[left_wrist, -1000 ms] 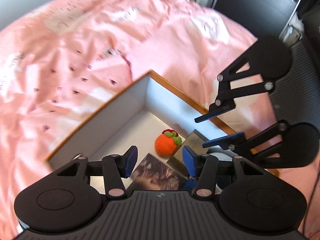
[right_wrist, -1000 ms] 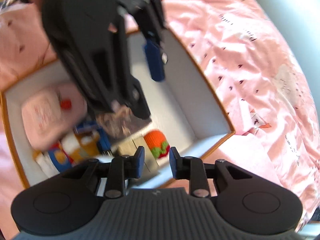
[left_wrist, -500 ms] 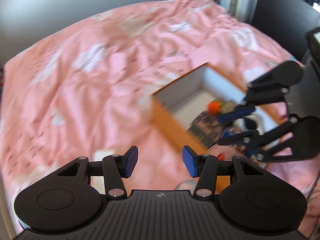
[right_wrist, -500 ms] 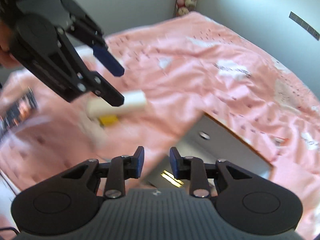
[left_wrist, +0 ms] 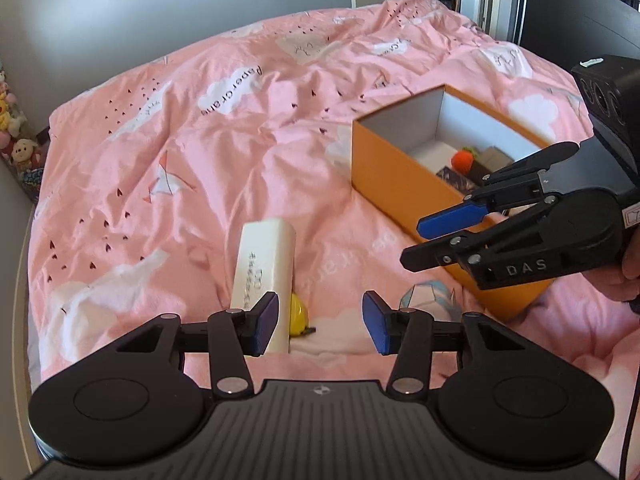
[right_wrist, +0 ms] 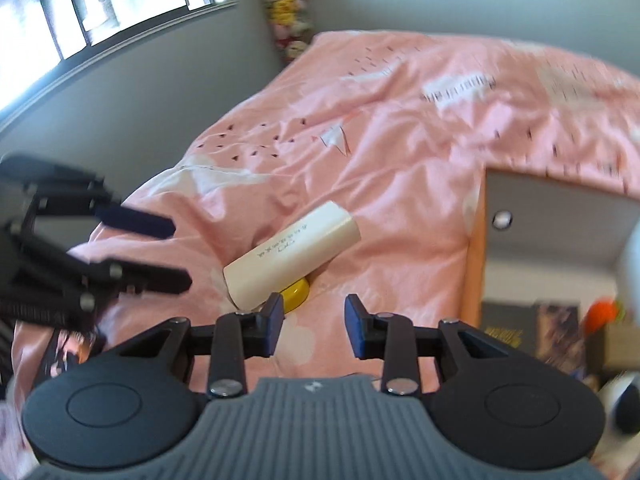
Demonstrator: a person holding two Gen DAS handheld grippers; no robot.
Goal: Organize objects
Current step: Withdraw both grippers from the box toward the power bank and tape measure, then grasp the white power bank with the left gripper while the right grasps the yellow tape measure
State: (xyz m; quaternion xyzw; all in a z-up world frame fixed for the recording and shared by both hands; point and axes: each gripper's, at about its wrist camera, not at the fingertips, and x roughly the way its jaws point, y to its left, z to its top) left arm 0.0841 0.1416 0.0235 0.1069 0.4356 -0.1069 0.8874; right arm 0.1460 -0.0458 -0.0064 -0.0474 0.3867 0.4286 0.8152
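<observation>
A cream oblong box with black lettering (left_wrist: 264, 264) lies on the pink bedspread, with a small yellow object (left_wrist: 298, 314) tucked against it. Both also show in the right wrist view, the box (right_wrist: 292, 252) and the yellow object (right_wrist: 295, 295). An orange cardboard box (left_wrist: 404, 184) with a white inside holds an orange knitted fruit (left_wrist: 463, 159) and dark packets. My left gripper (left_wrist: 320, 328) is open and empty, just short of the cream box. My right gripper (right_wrist: 313, 326) is open and empty; it shows in the left wrist view (left_wrist: 436, 242) beside the orange box's near wall.
The pink patterned bedspread (left_wrist: 224, 128) covers the whole bed. Grey walls stand behind, with soft toys at the left edge (left_wrist: 14, 136) and a window (right_wrist: 100, 8) in the right wrist view. Dark furniture (left_wrist: 580, 12) is at the back right.
Both grippers have pulled out of the orange box and swung left over the bed. The cream box and yellow object have come into view in front of them. Both grippers stay open.
</observation>
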